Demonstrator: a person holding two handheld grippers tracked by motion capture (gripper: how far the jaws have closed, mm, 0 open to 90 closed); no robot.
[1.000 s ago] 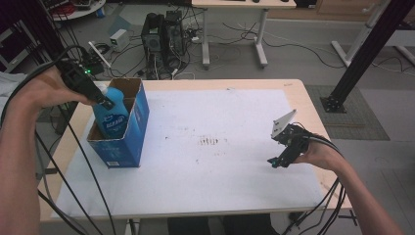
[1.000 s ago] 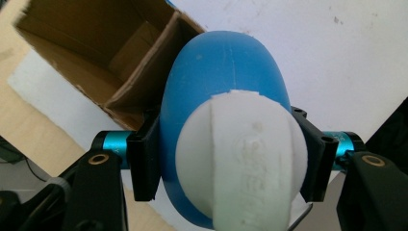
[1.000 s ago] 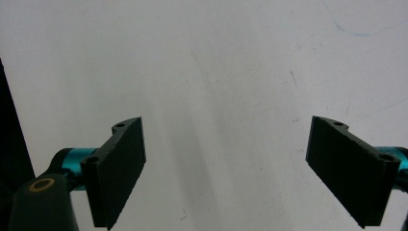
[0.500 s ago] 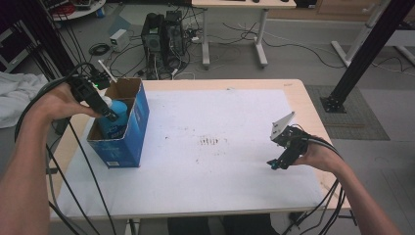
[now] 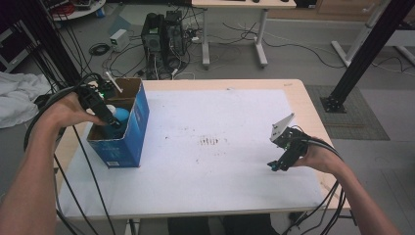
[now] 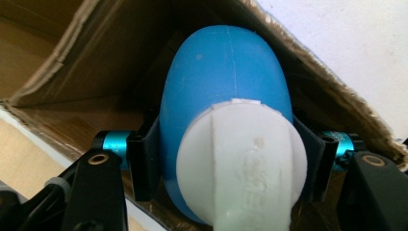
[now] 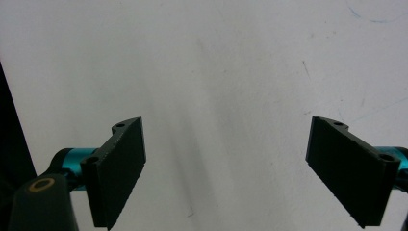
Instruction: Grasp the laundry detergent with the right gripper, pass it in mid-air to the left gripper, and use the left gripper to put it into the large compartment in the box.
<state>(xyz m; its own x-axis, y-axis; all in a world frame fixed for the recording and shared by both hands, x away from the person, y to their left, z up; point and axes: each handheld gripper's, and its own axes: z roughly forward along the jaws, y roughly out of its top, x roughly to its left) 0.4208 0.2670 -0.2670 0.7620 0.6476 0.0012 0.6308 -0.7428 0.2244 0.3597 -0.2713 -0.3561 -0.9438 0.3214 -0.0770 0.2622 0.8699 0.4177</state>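
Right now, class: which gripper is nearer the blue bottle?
Left. The left gripper grips the blue bottle inside the cardboard box; the right gripper hovers open across the table.

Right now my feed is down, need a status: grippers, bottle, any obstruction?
Left gripper shut on blue bottle, inside cardboard box. Right gripper open, over table. Nothing obstructing.

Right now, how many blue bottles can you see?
1. The blue bottle is inside the cardboard box at the table's left, clamped in the left gripper. The box walls could hide more.
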